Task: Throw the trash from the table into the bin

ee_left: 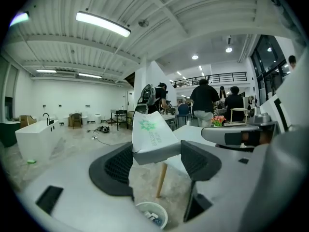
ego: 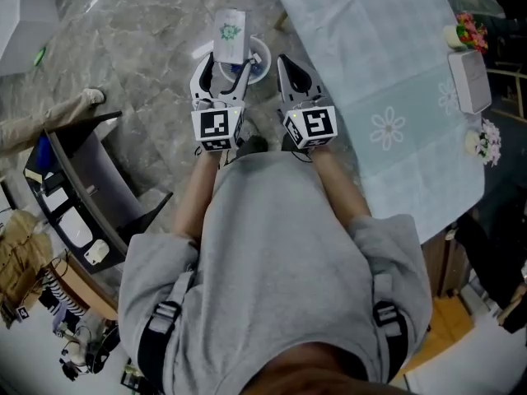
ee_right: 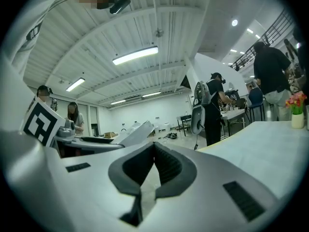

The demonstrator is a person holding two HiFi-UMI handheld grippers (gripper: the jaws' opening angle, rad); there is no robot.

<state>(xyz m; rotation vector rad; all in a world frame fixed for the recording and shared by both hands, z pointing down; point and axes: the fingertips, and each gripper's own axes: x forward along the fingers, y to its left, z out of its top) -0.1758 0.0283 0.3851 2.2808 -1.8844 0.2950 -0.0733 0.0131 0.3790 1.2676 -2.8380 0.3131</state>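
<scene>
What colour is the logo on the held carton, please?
Green, on a white carton; clearest in the left gripper view.

floor (ego: 140, 39): grey marble | table (ego: 387, 72): pale floral cloth | ceiling (ee_left: 159, 8): ribbed, strip lights (ee_left: 103, 24)

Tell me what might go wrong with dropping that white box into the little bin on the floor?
1. The white box looks wide beside the bin's mouth, and the bin already holds trash; let go, it may hit the rim and land on the floor.
2. The left gripper's fingers pinch only the box's lower end, so it may slip early, off target.
3. The bin stands close by the table leg; the box could bounce off it.
</scene>
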